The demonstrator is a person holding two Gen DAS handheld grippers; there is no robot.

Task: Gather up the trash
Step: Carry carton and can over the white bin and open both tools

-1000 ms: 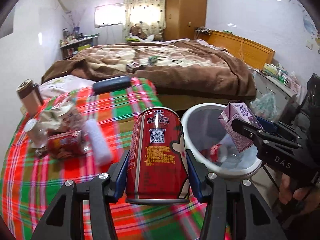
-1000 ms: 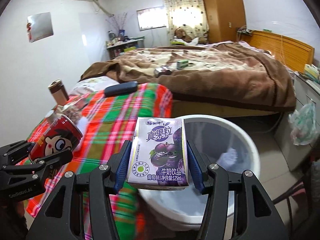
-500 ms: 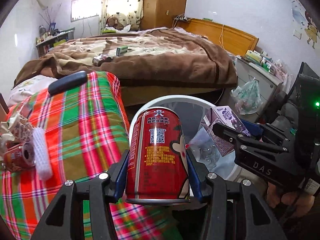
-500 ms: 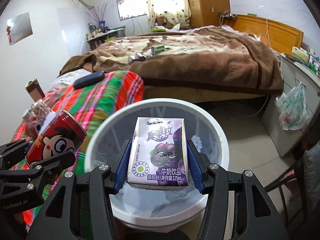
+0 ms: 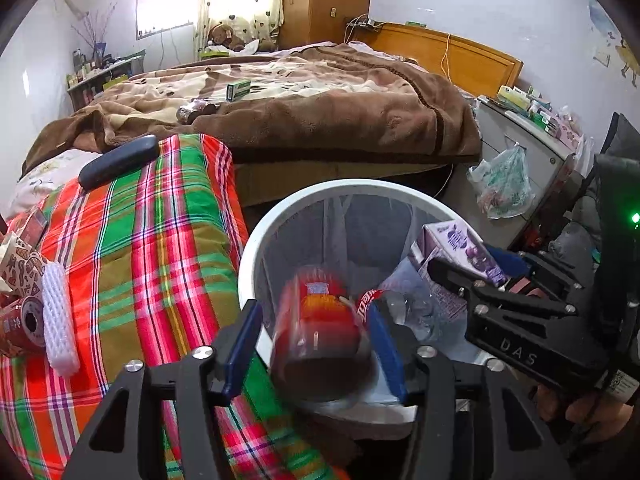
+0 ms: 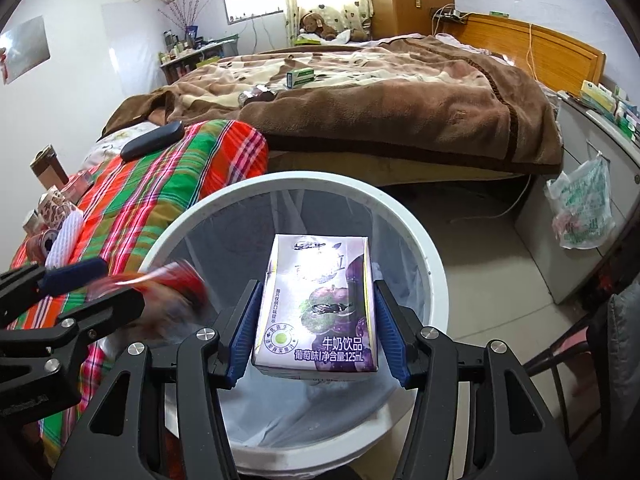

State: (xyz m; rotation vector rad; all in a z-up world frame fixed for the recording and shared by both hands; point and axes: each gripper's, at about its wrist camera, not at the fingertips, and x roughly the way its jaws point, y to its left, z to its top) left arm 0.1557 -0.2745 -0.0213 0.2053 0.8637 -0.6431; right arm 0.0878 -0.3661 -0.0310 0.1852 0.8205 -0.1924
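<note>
Left wrist view
- Landmark: white bin (image 5: 256, 248), beside the plaid-covered table (image 5: 160, 240).
- Left gripper (image 5: 316, 344): jaws opening, pads clear of the red can (image 5: 316, 320), which is motion-blurred between them, above the bin's near rim. Half a second ago it was clamped and sharp.
- Hard to make out: can's print; bin contents behind the can.
- Cut off: right gripper (image 5: 472, 276) body, at the bin's right.
- Count: one bin, one carton (image 5: 460, 248), one can released.

Right wrist view
- Right gripper (image 6: 316, 320): jaws opening slightly; purple milk carton (image 6: 320, 300) sits between the pads over the bin (image 6: 420, 240); whether they press on it I cannot tell.
- Blurred: red can (image 6: 172, 284) at bin's left rim.
- Change: carton's top now glares.
</note>
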